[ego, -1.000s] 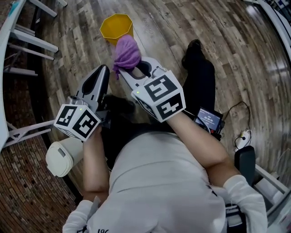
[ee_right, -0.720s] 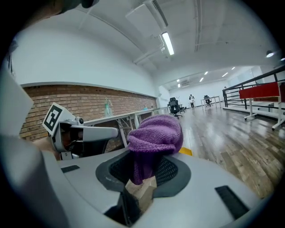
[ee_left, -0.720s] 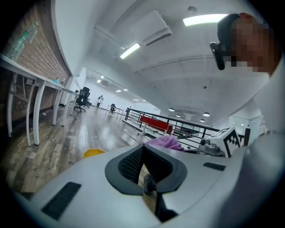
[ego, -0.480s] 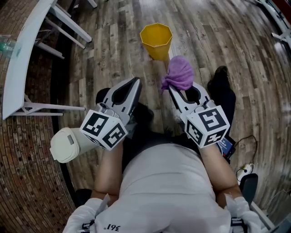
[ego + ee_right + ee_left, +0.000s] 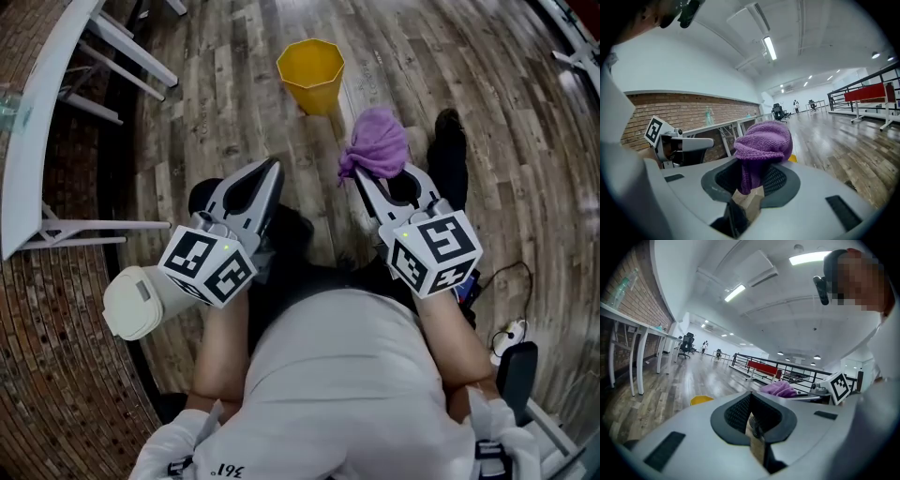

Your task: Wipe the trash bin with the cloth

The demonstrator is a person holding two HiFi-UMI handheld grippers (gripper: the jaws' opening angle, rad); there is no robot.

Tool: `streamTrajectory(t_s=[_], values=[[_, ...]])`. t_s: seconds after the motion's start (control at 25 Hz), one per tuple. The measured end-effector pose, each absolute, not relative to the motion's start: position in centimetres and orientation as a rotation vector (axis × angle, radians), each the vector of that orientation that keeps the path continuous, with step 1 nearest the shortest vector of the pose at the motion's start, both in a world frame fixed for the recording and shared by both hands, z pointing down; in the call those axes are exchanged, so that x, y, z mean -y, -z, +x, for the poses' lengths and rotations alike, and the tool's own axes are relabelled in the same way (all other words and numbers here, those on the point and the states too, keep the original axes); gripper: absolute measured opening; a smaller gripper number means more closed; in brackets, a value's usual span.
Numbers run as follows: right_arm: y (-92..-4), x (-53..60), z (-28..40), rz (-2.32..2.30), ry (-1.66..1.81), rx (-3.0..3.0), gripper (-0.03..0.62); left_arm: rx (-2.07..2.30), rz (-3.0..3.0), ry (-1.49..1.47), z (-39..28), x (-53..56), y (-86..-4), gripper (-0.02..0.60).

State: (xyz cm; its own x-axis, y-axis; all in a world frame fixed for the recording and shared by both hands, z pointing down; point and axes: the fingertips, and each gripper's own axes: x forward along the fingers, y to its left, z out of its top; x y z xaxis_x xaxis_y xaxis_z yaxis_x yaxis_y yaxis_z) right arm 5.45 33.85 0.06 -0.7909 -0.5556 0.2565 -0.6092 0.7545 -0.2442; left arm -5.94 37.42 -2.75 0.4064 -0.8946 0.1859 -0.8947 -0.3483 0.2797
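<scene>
While the right hand-held gripper [image 5: 371, 180] grips the purple cloth [image 5: 377, 142] and the left hand-held gripper [image 5: 271, 169] is clenched empty, the yellow trash bin [image 5: 310, 73] stands on the floor ahead, so I'd say closing in comes next.

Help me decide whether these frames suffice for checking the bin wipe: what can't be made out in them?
The trash bin: too small in the head view to show dirt; in the left gripper view only a yellow sliver clears the left gripper.
The cloth: its pinched end is hidden between the right gripper's fingers.
The cream container: head view, partly behind the left gripper's cube; unidentifiable.
</scene>
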Motion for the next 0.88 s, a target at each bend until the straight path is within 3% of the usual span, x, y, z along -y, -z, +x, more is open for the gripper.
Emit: streamTrajectory(t_s=[0.88], values=[[0.8, -35.4, 3.5, 0.842, -0.426, 2.799, 0.095, 1.507, 2.315, -0.023, -5.2, -37.4, 2.2, 0.005]])
